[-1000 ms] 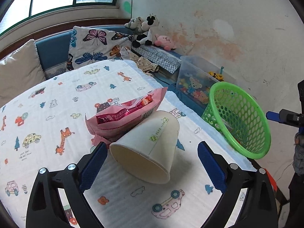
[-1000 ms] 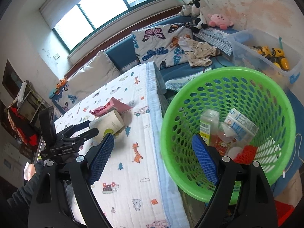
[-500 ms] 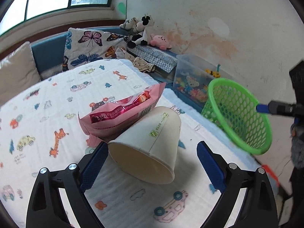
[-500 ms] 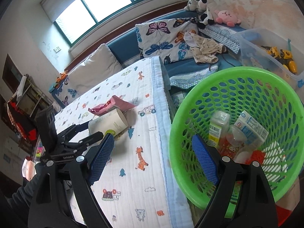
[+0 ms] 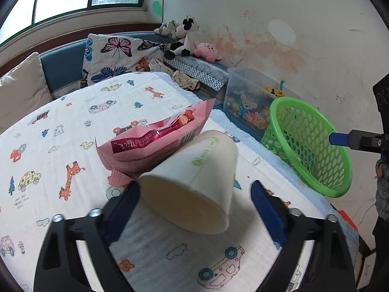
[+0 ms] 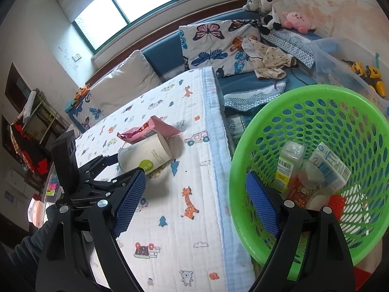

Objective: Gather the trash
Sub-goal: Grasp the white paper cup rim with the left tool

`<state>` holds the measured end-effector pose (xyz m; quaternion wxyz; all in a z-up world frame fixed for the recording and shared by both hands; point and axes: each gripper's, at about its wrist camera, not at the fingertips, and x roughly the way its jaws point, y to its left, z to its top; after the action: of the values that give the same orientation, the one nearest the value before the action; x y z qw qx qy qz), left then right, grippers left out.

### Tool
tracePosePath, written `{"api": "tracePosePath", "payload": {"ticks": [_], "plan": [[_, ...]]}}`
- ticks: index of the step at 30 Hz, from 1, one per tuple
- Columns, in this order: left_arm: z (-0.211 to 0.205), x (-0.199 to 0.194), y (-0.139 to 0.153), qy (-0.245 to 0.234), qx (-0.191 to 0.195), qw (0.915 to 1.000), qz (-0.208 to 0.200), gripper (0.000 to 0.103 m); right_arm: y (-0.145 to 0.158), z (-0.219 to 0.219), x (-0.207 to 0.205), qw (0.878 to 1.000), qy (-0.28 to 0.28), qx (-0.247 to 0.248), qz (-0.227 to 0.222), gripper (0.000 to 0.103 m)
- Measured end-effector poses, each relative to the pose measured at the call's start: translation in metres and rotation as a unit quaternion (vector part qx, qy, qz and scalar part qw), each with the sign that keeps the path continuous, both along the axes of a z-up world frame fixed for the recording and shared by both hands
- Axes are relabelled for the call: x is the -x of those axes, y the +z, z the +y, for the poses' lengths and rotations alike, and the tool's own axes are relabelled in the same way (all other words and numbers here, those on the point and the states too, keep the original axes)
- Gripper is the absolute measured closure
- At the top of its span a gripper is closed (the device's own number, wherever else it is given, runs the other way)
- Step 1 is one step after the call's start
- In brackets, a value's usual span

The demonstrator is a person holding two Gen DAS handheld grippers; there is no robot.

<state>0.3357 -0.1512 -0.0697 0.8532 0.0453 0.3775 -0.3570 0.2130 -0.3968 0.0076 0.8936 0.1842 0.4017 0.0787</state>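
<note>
Both of my grippers are visible, and I go first through the left wrist view. My left gripper (image 5: 195,196) is low over the printed blanket (image 5: 73,126), and its jaws have just been closing around the paper cup (image 5: 194,180), which lies on its side with the mouth toward me. One blue pad (image 5: 132,193) touches the cup rim on the left; the other pad stands a little apart from the cup wall, so I do not call it a grip. Just behind the cup a pink snack wrapper (image 5: 155,143) lies on the blanket, and the cup leans against it. At the right edge of the blanket is the green basket (image 5: 313,150), tilted, with my right gripper on its rim.

Now the right wrist view. My right gripper (image 6: 195,193) has its jaws wide, with the near rim of the green basket (image 6: 316,92) between them; if the pads press on the rim I cannot tell. In the basket lie a small bottle (image 6: 289,163), a carton (image 6: 330,165) and some red pieces. On the blanket (image 6: 194,219) to the left I see the paper cup (image 6: 145,155) between the fingers of my left gripper (image 6: 126,165), and the pink wrapper (image 6: 145,131) just behind it
</note>
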Motion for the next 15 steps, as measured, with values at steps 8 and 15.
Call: {"api": "tracePosePath", "payload": {"ticks": [8, 15], "plan": [[0.012, 0.013, 0.008, 0.017, 0.013, 0.9997, 0.012, 0.059, 0.005, 0.005, -0.001, 1.000, 0.005, -0.003, -0.002, 0.019], [0.022, 0.027, 0.012, 0.014, 0.022, 0.9995, 0.015, 0.063, 0.006, 0.021, -0.006, 1.000, 0.020, -0.015, -0.002, 0.019]]}}
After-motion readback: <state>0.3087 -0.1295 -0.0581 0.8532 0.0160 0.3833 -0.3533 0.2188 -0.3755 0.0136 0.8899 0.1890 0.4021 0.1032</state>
